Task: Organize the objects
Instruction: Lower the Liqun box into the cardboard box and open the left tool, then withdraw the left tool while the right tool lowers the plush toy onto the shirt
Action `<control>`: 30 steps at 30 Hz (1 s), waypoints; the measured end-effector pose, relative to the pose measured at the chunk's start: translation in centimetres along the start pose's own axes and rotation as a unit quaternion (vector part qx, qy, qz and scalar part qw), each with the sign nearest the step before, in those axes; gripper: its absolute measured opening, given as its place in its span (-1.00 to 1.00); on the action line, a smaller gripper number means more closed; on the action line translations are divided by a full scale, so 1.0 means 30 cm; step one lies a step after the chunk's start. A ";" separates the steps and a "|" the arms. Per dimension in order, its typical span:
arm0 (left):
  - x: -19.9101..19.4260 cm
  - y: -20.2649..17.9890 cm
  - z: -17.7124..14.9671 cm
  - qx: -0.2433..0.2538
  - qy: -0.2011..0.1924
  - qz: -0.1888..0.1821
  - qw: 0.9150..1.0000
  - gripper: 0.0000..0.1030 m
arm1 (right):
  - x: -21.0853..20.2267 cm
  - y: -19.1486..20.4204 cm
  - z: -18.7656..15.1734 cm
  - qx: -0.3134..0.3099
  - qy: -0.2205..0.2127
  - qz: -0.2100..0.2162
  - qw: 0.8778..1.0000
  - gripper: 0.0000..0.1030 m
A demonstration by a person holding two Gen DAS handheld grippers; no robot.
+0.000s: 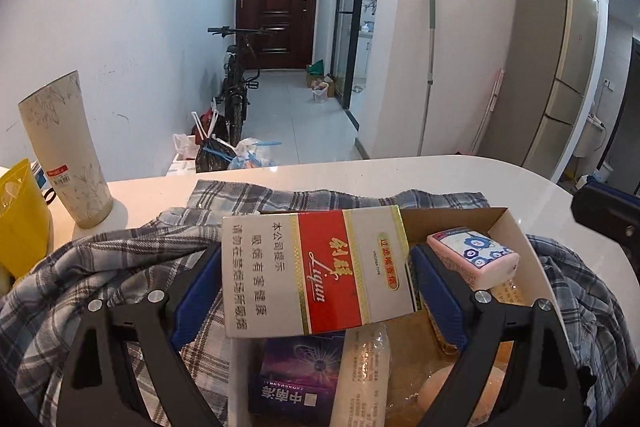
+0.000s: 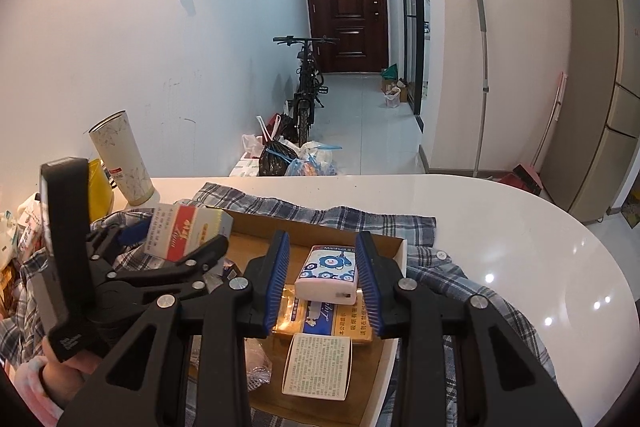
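My left gripper is shut on a white and red Liqun cigarette carton and holds it above an open cardboard box. The carton also shows in the right wrist view, held by the left gripper. My right gripper is open, its blue pads either side of a pink tissue pack with blue flowers, apart from it. The pack lies in the box on a gold carton. A white leaflet box lies nearer.
The box sits on a plaid shirt on a white table. A tall patterned cup and a yellow container stand at the left. A purple box and a wrapped roll lie in the box.
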State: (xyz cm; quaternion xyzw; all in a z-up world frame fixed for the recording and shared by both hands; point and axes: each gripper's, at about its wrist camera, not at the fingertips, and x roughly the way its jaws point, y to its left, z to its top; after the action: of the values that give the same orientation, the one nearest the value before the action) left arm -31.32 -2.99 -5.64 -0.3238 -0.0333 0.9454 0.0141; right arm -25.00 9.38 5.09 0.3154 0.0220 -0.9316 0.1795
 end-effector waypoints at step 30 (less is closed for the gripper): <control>-0.495 -0.060 0.111 -0.014 -0.117 -0.043 0.992 0.84 | -0.348 -0.004 0.059 0.008 -0.080 0.001 0.997 0.24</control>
State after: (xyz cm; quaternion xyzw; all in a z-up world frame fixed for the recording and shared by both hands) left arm -21.62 -2.07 6.18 -0.2095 -0.0623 0.9747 0.0464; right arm -18.36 12.56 12.70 0.2412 -0.0001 -0.9537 0.1795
